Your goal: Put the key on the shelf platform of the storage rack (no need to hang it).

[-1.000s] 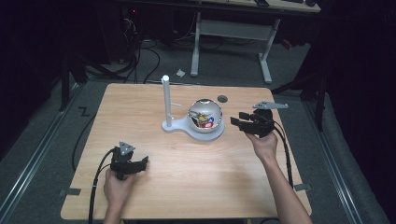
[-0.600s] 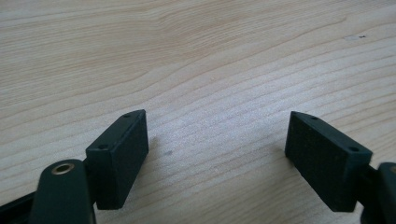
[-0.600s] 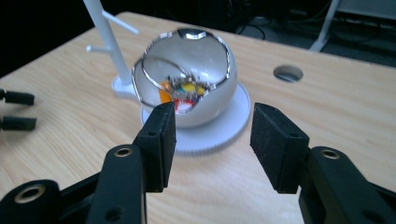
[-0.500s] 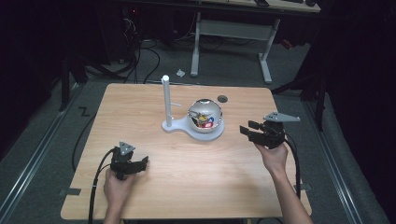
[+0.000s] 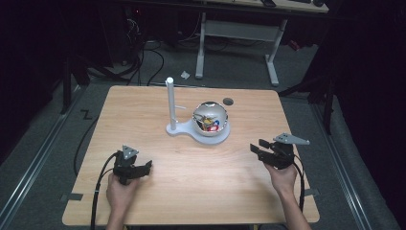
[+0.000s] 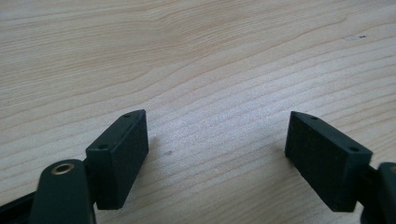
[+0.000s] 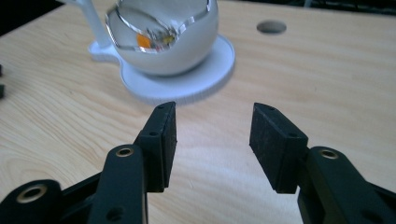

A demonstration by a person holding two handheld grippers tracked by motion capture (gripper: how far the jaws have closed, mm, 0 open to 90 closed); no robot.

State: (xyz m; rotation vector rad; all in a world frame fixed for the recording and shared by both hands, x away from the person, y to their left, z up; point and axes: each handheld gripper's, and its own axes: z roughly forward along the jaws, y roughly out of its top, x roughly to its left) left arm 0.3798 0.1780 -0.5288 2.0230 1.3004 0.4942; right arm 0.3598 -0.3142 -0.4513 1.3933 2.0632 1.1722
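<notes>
Left gripper [image 5: 143,167]: low over bare wood at the near left, jaws spread wide with nothing between them; in the left gripper view just wood grain ahead.
Chrome ball [image 5: 209,118]: forward and right of the left gripper, ahead and left of the right one, seated on a white round base [image 5: 206,137].
White post [image 5: 170,103]: upright from the base's tab, just left of the ball.
Right gripper [image 5: 259,148]: near right, jaws parted and empty, well back from the ball, which sits ahead of it in the right gripper view.
Writing: none readable; orange, red and blue patches on the ball too small to make out.
Surface: light wooden table [image 5: 143,110], 1 dark round hole [image 5: 228,101] beyond the ball.
Room: dark, grey floor, cables, a white-legged desk [image 5: 234,28] behind.
Cut off: forearms leave the high view's bottom edge.
</notes>
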